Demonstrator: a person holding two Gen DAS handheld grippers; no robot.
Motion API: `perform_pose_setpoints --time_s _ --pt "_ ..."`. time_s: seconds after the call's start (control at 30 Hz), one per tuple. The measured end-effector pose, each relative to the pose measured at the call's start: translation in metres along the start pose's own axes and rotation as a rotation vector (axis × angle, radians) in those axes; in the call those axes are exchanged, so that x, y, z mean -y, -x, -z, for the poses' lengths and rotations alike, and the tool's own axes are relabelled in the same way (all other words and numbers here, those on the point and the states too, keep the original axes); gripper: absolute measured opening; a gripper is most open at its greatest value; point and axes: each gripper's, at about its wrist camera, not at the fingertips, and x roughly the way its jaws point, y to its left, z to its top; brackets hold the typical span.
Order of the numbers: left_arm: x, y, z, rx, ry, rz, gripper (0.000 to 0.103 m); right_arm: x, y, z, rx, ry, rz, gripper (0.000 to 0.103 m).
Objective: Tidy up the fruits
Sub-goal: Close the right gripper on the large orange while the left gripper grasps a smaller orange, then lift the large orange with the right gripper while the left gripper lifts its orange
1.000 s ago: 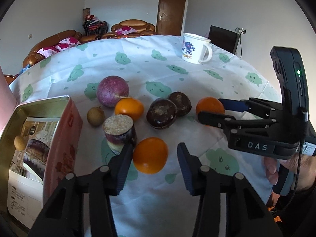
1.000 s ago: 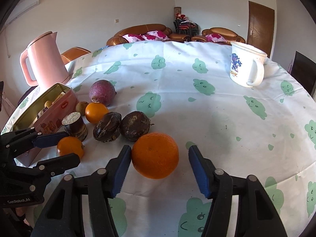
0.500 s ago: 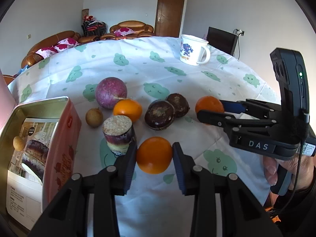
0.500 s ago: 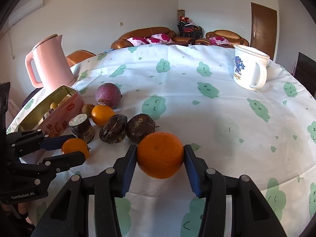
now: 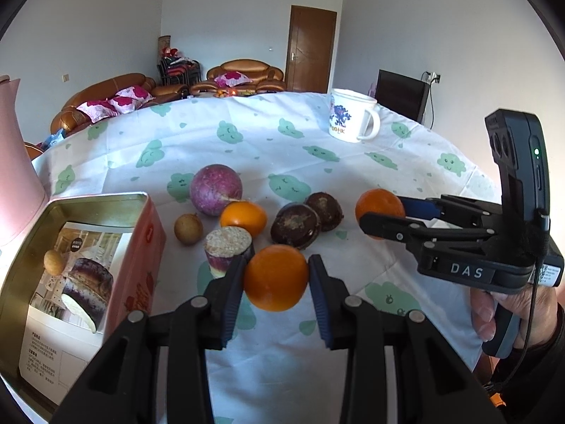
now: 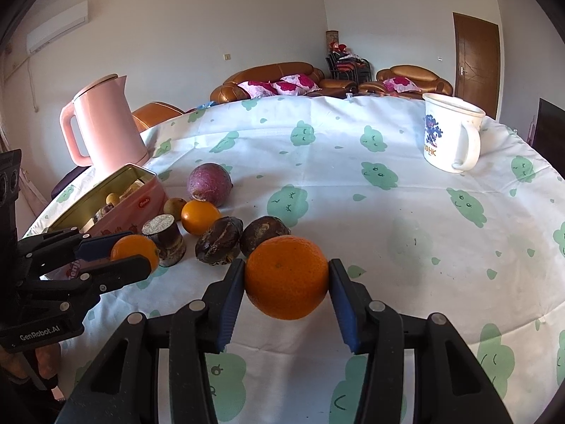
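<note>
My left gripper (image 5: 277, 265) is shut on a small orange (image 5: 275, 282) at the near edge of the fruit cluster. My right gripper (image 6: 286, 268) is shut on a larger orange (image 6: 286, 282). Each gripper shows in the other's view: the right gripper (image 5: 383, 210) at the right, the left gripper (image 6: 132, 249) at the left. On the cloth lie a third orange (image 5: 243, 217), a purple round fruit (image 5: 216, 189), two dark brown fruits (image 5: 296, 226), a small tan fruit (image 5: 188, 228) and a cut purple stalk piece (image 5: 227, 251). An open pink tin (image 5: 99, 198) stands left.
A pink kettle (image 6: 106, 123) stands behind the tin at the table's left edge. A white mug (image 6: 450, 132) sits far right. A small tan fruit (image 5: 53, 262) lies inside the tin. A hand (image 5: 508, 311) holds the right gripper. Sofas stand behind the table.
Both grippers' jaws have shut onto the oranges that lay between them. Both views have tipped upward a little.
</note>
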Motion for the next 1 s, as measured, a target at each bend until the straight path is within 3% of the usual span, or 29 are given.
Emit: perform_pose_setpoints --time_s 1.0 --pt "-0.002 0.023 0.002 0.126 0.024 -0.023 0.038 -0.005 0.019 0.003 0.107 0.036 -0.019 0.049"
